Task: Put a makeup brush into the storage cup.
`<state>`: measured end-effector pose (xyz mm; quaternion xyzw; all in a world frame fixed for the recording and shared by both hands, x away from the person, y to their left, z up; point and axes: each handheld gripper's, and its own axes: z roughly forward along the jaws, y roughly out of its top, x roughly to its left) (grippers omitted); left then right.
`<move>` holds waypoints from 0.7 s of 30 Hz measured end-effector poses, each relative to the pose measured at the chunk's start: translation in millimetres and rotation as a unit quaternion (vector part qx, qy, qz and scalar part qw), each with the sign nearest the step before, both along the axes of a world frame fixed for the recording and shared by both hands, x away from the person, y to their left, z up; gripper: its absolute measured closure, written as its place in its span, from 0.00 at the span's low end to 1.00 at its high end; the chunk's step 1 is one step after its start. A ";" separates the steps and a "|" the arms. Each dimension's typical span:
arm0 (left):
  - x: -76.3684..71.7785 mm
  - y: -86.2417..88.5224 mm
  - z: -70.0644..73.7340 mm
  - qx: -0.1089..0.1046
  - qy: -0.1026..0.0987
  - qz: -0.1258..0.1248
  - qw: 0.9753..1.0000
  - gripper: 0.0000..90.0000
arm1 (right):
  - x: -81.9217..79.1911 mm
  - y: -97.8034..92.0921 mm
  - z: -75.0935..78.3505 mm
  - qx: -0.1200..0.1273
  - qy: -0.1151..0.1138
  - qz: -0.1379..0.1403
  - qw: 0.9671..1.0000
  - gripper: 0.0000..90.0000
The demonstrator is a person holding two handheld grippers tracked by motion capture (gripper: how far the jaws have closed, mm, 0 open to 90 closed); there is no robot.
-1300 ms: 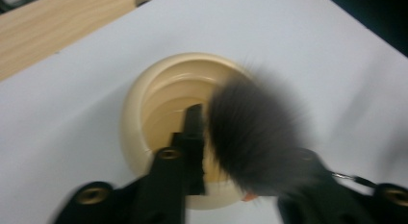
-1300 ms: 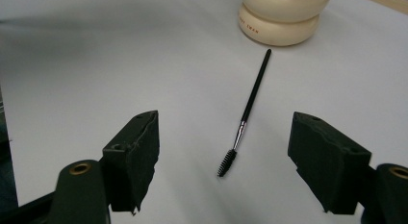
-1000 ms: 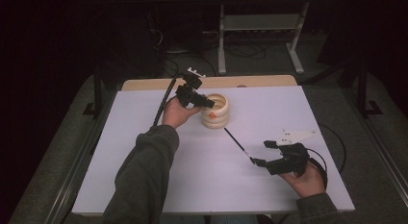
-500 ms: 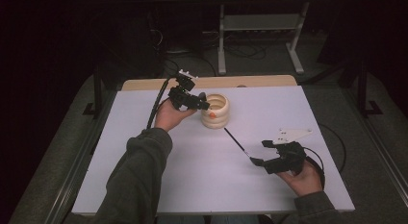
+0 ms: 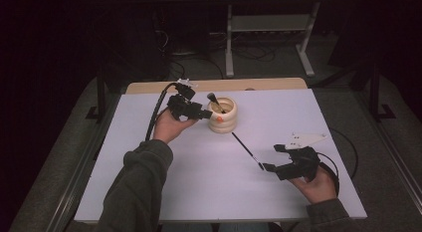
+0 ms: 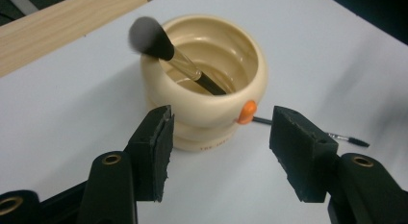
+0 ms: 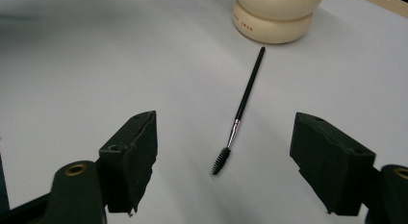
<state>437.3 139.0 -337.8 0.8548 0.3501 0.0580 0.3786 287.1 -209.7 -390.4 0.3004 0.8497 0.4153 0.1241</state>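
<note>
A cream ribbed pot (image 5: 223,116) with an orange spot stands at the table's far middle. A fluffy-headed makeup brush (image 5: 214,100) leans inside it, head up. My left gripper (image 5: 208,114) is open just left of the pot; in the left gripper view its jaws (image 6: 219,152) flank the pot (image 6: 207,89) and the brush (image 6: 149,39) without touching either. A thin black spoolie brush (image 5: 246,150) lies flat on the table between the pot and my right gripper (image 5: 272,158). That gripper (image 7: 223,166) is open, with the spoolie (image 7: 240,108) just ahead of its jaws.
The white table top (image 5: 149,187) has a wooden strip (image 5: 268,84) along its far edge. A metal stand (image 5: 268,28) and cables sit on the dark floor beyond. Each gripper's cable trails over the table.
My left gripper has drawn back to the left from the pot's mouth, and the makeup brush now leans free in the pot. The right gripper has barely moved.
</note>
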 end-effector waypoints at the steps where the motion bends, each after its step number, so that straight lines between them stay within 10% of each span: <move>1: 0.0 0.0 0.0 0.000 0.000 0.000 1.000 0.44 | 0.0 0.0 0.0 0.000 0.000 0.000 1.000 0.26; 21: -33.3 20.8 -14.7 -0.009 -0.008 -0.013 1.000 0.42 | 2.2 1.2 0.0 -0.010 0.011 -0.007 1.000 0.27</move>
